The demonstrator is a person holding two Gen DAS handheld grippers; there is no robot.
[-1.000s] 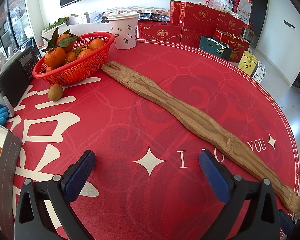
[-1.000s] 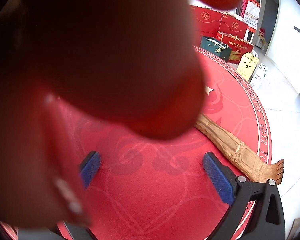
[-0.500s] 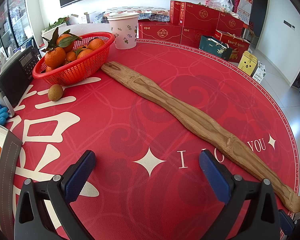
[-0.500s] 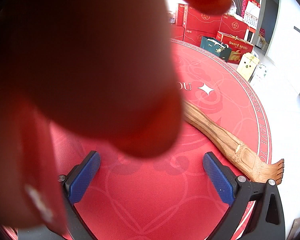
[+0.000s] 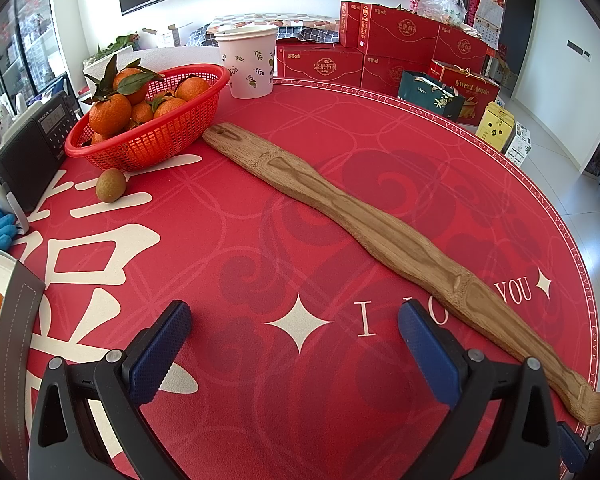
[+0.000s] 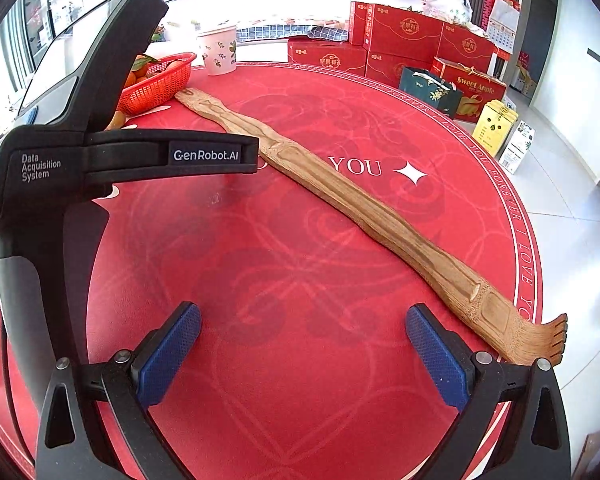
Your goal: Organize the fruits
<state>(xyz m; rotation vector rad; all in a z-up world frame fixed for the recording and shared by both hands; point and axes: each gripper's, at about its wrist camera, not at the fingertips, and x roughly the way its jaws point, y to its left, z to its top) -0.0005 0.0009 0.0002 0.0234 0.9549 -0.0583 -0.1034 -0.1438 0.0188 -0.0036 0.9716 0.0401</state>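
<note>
I am holding the left tool (image 5: 294,334) and right tool (image 6: 303,338) with blue pads spread wide, gripping nothing, above the red round counter (image 5: 260,216). The red plastic mesh basket (image 5: 156,136) of orange tangerines (image 5: 108,110) is sitting at the far left, a small brown kiwi (image 5: 111,185) lying just beside it. A long wooden back scratcher (image 5: 380,232) is lying diagonally across the counter.

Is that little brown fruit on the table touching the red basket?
Cannot tell. In the left wrist view the brown fruit sits right at the red basket's base, its top overlapping the basket wall, so neither contact nor gap shows plainly.
</note>
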